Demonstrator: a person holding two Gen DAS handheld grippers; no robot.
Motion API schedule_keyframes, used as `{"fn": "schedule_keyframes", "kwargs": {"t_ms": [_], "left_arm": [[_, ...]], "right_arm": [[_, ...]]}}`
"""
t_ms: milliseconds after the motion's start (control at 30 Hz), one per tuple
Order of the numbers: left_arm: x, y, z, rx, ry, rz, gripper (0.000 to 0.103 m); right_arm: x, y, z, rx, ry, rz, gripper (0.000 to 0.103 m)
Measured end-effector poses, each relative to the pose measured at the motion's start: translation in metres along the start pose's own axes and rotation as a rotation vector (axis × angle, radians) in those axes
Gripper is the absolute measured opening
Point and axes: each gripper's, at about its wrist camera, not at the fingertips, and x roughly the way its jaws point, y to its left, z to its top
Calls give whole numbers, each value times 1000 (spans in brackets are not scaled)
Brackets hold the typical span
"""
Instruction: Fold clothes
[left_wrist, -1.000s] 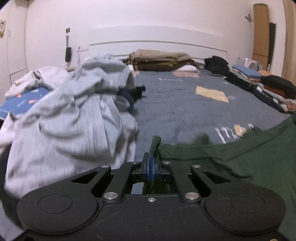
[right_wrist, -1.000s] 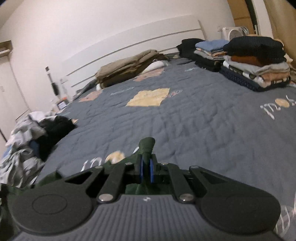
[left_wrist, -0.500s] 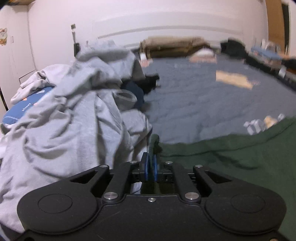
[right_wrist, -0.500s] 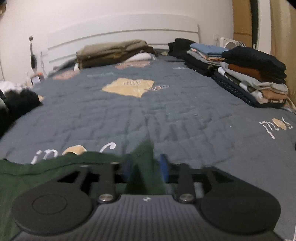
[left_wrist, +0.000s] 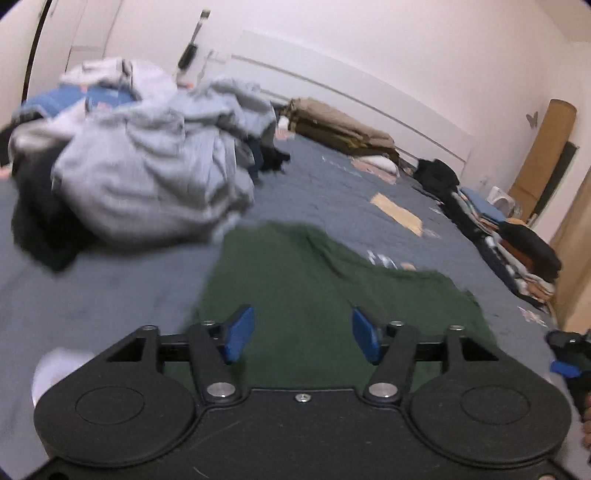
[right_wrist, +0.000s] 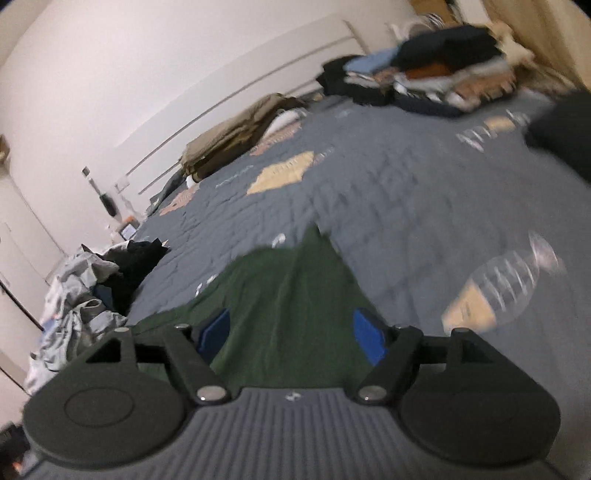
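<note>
A dark green garment (left_wrist: 314, 280) lies spread flat on the grey-blue quilt (left_wrist: 332, 192). My left gripper (left_wrist: 302, 339) is open and empty, hovering over the garment's near part. The garment also shows in the right wrist view (right_wrist: 284, 295), with a pointed corner toward the bed's middle. My right gripper (right_wrist: 291, 334) is open and empty above it. The right gripper's tip shows at the far right edge of the left wrist view (left_wrist: 567, 356). Both views are blurred.
A heap of unfolded grey and black clothes (left_wrist: 147, 173) lies on the bed's left side, also in the right wrist view (right_wrist: 88, 291). Stacks of folded clothes (left_wrist: 517, 243) line the right side (right_wrist: 436, 77). Folded tan items (left_wrist: 340, 129) sit by the headboard.
Both grippers were shut on the green garment's edge and have opened and let it go. Both have lifted and tilted, and the garment now lies flat on the quilt.
</note>
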Motion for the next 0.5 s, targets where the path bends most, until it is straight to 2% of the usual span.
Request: {"fn": "schedule_keyframes", "kwargs": {"t_ms": [200, 300, 367, 500], "left_arm": [[-23, 9, -42, -128, 43, -2, 65], [-26, 17, -54, -188, 66, 15, 66], [-26, 16, -58, -187, 75, 31, 66], [-23, 9, -59, -160, 63, 3, 68]], "right_arm": [[-21, -22, -41, 165, 67, 49, 74], [-22, -38, -56, 268, 98, 46, 74], [-21, -47, -61, 335, 89, 34, 74], [-13, -61, -66, 440, 59, 49, 74]]}}
